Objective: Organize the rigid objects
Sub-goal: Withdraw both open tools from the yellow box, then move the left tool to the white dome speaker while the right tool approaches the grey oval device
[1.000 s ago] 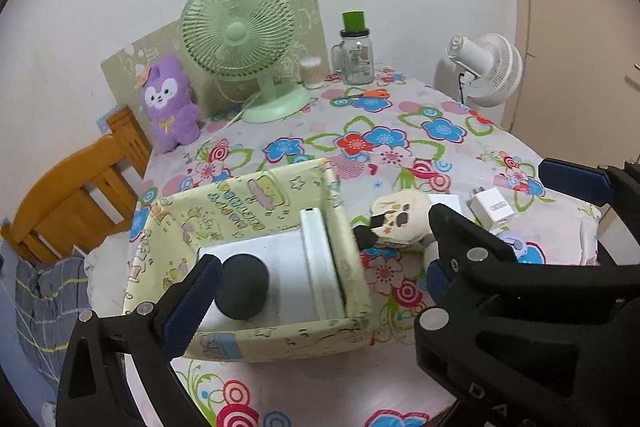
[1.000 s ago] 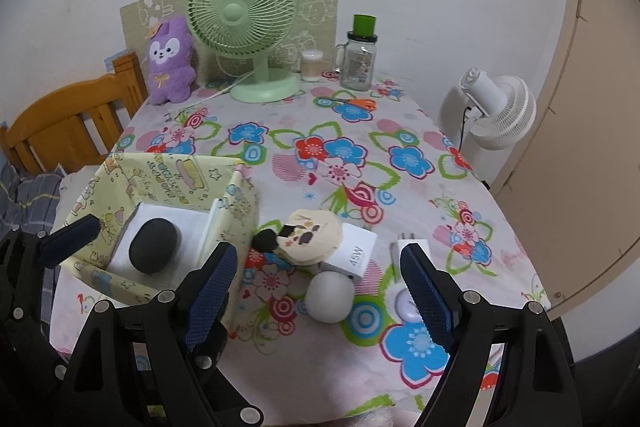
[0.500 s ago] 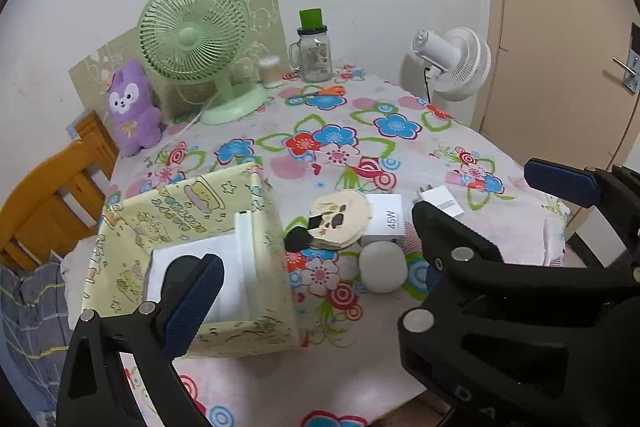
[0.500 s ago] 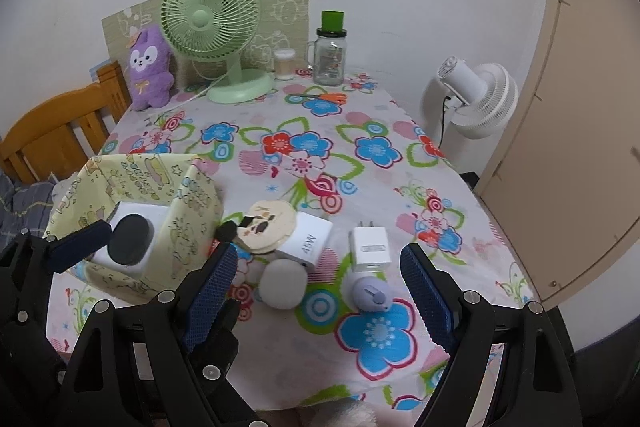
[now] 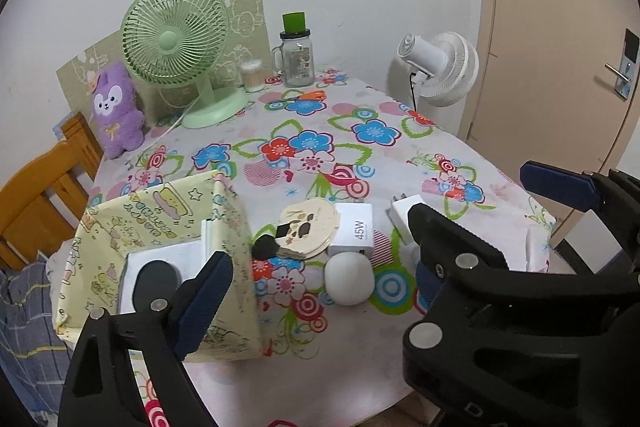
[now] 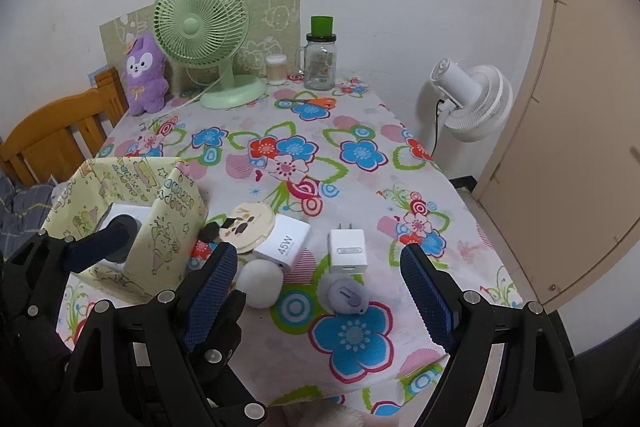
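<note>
A yellow patterned fabric box (image 5: 168, 227) (image 6: 160, 203) stands at the table's near left and holds a white box (image 5: 184, 255) with a dark round object (image 5: 154, 277) on it. Right of it lie a round cartoon disc (image 6: 248, 223), a white 45W charger (image 6: 286, 241), a white ball (image 6: 260, 283), a white plug adapter (image 6: 347, 251) and a small lilac round gadget (image 6: 347, 297). My left gripper (image 5: 372, 239) is open and empty, low over the near edge. My right gripper (image 6: 320, 291) is open and empty, above the ball and the gadget.
At the table's far end stand a green desk fan (image 6: 208, 35), a purple plush (image 6: 145, 79), a glass jar with a green lid (image 6: 320, 61), a small cup (image 6: 277, 70) and orange scissors (image 6: 316, 102). A wooden chair (image 6: 56, 139) is at left, a white fan (image 6: 476, 99) at right.
Both grippers have drawn back from the table and swung right; the box and loose objects now look smaller and farther. Nothing on the table has moved.
</note>
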{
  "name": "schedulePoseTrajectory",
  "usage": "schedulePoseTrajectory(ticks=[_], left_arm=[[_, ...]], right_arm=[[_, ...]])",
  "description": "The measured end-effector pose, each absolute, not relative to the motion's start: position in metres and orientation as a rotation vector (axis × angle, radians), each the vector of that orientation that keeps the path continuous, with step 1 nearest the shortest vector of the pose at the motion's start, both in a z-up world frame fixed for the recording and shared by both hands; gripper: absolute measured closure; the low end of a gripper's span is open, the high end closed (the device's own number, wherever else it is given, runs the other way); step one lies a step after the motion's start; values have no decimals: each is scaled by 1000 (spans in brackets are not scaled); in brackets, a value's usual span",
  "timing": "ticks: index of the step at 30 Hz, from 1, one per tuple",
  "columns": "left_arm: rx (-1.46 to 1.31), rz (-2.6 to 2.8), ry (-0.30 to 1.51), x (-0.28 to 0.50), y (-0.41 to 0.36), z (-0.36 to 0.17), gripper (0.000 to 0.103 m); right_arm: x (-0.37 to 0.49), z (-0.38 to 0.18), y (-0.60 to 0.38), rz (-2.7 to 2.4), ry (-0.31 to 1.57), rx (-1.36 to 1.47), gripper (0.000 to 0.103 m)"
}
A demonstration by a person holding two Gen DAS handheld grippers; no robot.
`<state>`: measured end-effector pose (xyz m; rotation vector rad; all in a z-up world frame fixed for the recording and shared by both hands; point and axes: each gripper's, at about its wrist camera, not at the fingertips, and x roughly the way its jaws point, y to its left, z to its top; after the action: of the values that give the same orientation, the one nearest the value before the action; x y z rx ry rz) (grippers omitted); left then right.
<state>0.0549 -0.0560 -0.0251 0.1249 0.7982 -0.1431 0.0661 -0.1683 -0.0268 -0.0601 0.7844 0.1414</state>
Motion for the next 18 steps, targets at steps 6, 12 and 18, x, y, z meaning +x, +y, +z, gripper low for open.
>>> schedulePoseTrajectory(ticks=[6,12,18], left_arm=[[87,-143,800,58,-61,-31,15],[100,-137,795,62,-68,-38,15],[99,-103,828,70,-69,-51,15]], right_arm=[[69,-31,-178,153,789,-47,17],[73,-37,-184,170,792,-54,17],[81,-50,-189,192,811,-47,17]])
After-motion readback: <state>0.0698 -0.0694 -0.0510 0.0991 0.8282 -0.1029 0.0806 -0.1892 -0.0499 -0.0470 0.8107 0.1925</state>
